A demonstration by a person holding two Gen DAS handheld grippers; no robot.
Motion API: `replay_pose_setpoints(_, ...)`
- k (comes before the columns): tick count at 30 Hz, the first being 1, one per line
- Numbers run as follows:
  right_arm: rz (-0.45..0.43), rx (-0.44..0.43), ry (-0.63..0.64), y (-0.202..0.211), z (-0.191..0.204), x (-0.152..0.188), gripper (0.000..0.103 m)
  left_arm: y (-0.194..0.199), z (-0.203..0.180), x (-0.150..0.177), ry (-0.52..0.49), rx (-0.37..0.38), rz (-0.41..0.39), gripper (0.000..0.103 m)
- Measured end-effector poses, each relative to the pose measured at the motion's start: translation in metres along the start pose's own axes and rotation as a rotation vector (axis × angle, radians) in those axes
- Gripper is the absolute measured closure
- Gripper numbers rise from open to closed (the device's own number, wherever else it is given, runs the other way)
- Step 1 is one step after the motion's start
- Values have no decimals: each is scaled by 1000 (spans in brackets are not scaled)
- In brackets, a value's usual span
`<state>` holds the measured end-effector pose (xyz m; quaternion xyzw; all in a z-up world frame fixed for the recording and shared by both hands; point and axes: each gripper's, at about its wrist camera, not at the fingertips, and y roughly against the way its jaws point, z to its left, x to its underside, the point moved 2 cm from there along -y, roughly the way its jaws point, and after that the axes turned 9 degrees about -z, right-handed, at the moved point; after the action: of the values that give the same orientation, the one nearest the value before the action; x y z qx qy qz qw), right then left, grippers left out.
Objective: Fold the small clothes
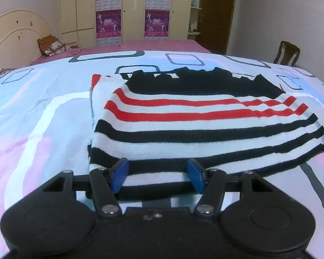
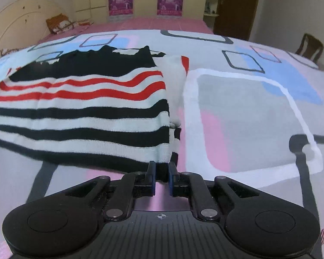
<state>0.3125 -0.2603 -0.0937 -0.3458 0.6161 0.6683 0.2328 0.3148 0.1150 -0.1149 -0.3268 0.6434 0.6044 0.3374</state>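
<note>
The left gripper (image 1: 157, 178) has its jaws spread wide, the blue pads (image 1: 119, 176) standing apart over the near hem of a striped knit sweater (image 1: 183, 116), gripping nothing. The right gripper (image 2: 162, 173) has its jaws drawn narrow, with the sweater's near right corner pinched between the blue pads (image 2: 151, 172).

The sweater (image 2: 86, 112) lies folded on a bed, on top of a quilt (image 1: 43, 116) printed with pale blue, pink and grey rounded rectangles. Its nearest bands are black and white, then red and white stripes follow, and the far part is solid black with a ragged-looking edge. In the left wrist view a white strip with a red patch shows along the sweater's left side, tucked beneath the top layer; in the right wrist view a white fold with a red patch runs along its right edge.

Beyond the quilt (image 2: 248, 108) a pink bedsheet (image 1: 157, 45) covers the rest of the bed. A cream headboard (image 1: 17, 34) stands at far left, with an orange patterned pillow (image 1: 50, 45) beside it. Cream wardrobes (image 1: 75, 6) carrying purple posters (image 1: 108, 24) line the back wall, next to a dark brown door (image 1: 218, 15). A wooden chair (image 1: 287, 52) stands at far right.
</note>
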Motion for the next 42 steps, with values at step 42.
replay_pose_setpoints(42,-49,28,90,-9,18,-1,73,5,-2,2,-5,-125,18,39)
